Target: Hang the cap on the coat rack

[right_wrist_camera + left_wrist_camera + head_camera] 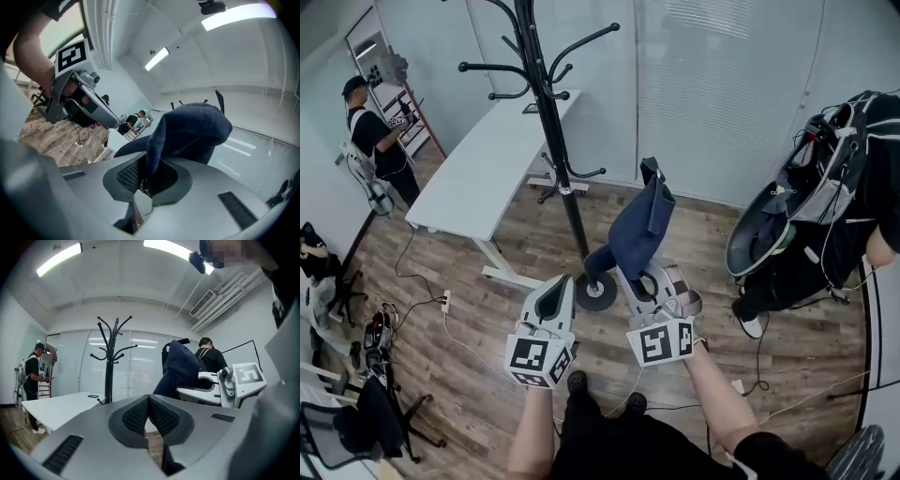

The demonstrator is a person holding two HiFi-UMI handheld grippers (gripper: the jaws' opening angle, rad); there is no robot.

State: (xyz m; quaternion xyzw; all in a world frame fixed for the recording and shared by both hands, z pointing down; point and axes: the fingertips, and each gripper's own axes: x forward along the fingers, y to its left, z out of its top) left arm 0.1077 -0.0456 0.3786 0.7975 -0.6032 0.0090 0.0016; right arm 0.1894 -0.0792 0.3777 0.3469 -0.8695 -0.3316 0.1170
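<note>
A dark blue cap hangs up from my right gripper, whose jaws are shut on its edge. In the right gripper view the cap rises from between the pads. The black coat rack stands just left of the cap, with curved hooks at the top and its round base on the floor. My left gripper is held beside the right one, near the rack's base, shut with nothing in it. The left gripper view shows the rack ahead and the cap to the right.
A long white table stands behind the rack. A person stands at the far left by a shelf. Another person with gear is at the right. Cables and chairs lie on the wooden floor at the left.
</note>
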